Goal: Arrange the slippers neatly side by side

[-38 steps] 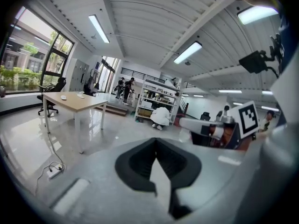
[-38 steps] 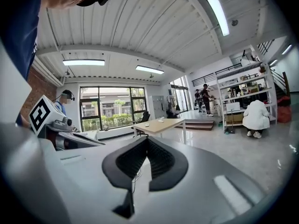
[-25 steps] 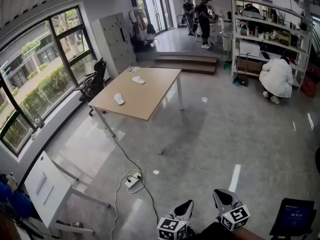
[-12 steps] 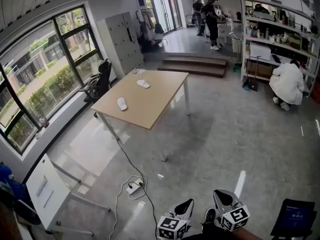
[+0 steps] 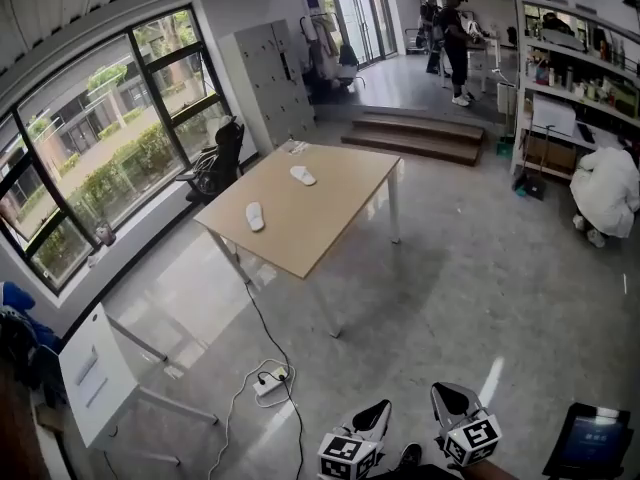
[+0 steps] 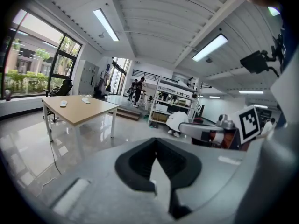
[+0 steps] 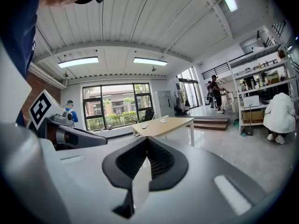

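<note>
Two white slippers lie apart on a light wooden table point(image 5: 330, 230): one slipper point(image 5: 255, 216) near its left side, the other slipper point(image 5: 303, 175) farther back. The table also shows small and far in the left gripper view point(image 6: 79, 113) and the right gripper view point(image 7: 163, 125). My left gripper point(image 5: 372, 420) and right gripper point(image 5: 452, 400) sit at the bottom of the head view, well short of the table. Both are shut with nothing between the jaws, as the left gripper view point(image 6: 156, 164) and right gripper view point(image 7: 145, 160) show.
A power strip point(image 5: 268, 382) and its cable lie on the grey floor between me and the table. A white desk point(image 5: 95, 373) stands at the left, a black chair point(image 5: 218, 158) by the windows. A person in white point(image 5: 608, 190) crouches by shelves at right; steps point(image 5: 420, 140) lie beyond.
The table and slippers sit nearer and more central in the head view than a second ago. Both grippers stay shut low in the frame.
</note>
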`<state>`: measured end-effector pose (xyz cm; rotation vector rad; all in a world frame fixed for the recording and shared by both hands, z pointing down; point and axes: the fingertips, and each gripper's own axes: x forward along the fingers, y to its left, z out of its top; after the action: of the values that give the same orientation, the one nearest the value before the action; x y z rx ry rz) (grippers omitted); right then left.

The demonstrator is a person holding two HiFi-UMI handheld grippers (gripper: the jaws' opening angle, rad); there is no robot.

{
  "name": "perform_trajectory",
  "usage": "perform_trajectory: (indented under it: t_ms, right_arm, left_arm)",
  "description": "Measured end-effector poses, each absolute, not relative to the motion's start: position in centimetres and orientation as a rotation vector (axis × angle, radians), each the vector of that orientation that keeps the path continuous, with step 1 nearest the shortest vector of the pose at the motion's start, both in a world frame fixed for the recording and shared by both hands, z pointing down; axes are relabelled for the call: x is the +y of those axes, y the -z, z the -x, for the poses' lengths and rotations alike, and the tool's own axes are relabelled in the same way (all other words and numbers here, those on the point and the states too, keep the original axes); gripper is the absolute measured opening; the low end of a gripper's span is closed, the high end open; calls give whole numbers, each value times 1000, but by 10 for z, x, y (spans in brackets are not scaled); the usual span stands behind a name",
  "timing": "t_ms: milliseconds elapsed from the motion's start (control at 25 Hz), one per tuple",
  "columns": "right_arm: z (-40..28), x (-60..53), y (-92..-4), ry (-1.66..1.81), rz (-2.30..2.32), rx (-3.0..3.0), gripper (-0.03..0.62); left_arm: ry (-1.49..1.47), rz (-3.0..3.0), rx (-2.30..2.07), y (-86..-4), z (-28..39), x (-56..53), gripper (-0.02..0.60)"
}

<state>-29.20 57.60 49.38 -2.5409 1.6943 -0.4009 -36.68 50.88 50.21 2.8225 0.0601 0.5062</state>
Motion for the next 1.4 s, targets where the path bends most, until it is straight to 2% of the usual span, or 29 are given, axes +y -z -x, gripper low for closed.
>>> perform_trajectory:
  t_ms: [400, 920, 1400]
  right_arm:
    - [222, 566, -508, 438, 2512, 1716, 6]
    - [132, 524, -514, 429, 2562, 1679, 6]
    - [47, 430, -506, 471, 2597, 1642, 6]
  left_arm:
    - [-511, -2806, -47, -503, 308, 496, 3]
    - [-510, -2811, 59, -524, 210, 457, 3]
    - [-484, -2760, 75, -515, 122, 356, 3]
